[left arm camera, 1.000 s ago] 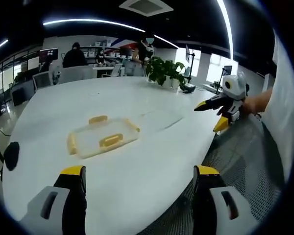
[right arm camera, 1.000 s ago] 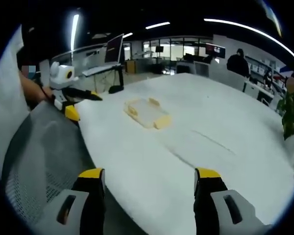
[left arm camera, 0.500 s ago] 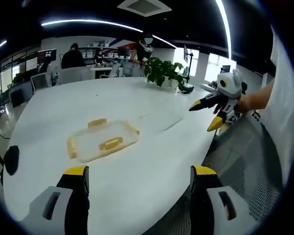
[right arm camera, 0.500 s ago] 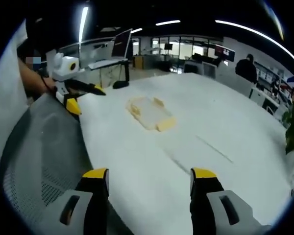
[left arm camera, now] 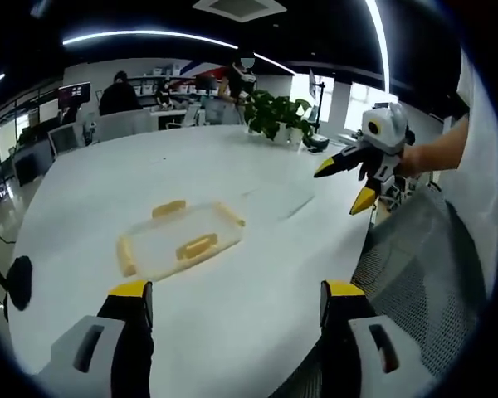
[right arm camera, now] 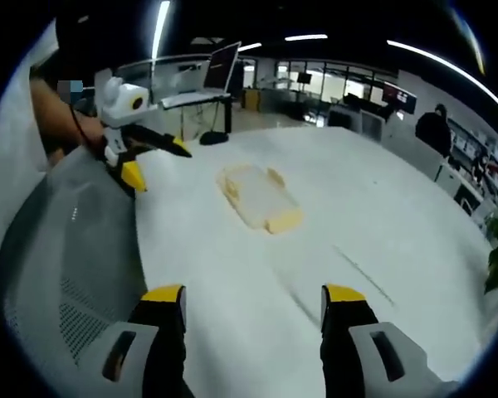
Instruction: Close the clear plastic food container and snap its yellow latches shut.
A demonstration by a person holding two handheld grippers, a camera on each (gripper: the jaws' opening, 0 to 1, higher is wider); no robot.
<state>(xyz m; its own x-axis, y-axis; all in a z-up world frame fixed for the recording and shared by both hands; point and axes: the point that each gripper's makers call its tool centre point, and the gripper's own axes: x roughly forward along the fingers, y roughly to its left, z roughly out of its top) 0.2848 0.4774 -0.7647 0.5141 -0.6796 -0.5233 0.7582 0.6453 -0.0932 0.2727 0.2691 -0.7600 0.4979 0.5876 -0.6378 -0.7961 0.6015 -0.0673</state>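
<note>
The clear plastic food container (left arm camera: 180,244) lies flat on the white oval table (left arm camera: 91,186), well ahead of both grippers and touched by neither. In the left gripper view its yellow latches (left arm camera: 197,246) stick out from the sides, apparently all unfastened, though the view is too small to be sure. Just to its right lies a flat clear sheet (left arm camera: 278,199) that may be its lid; I cannot tell for certain.

The left gripper (left arm camera: 232,292) hangs over the near table edge with its 2 jaws spread wide and nothing between them. The right gripper (right arm camera: 245,294) is likewise spread and empty, above the table edge beside a grey mesh chair (right arm camera: 62,274).

This looks like the approach step: nothing is closed or latched yet. The next move calls for bringing both grippers in over the container, seating the lid squarely, then pressing each latch down.
</note>
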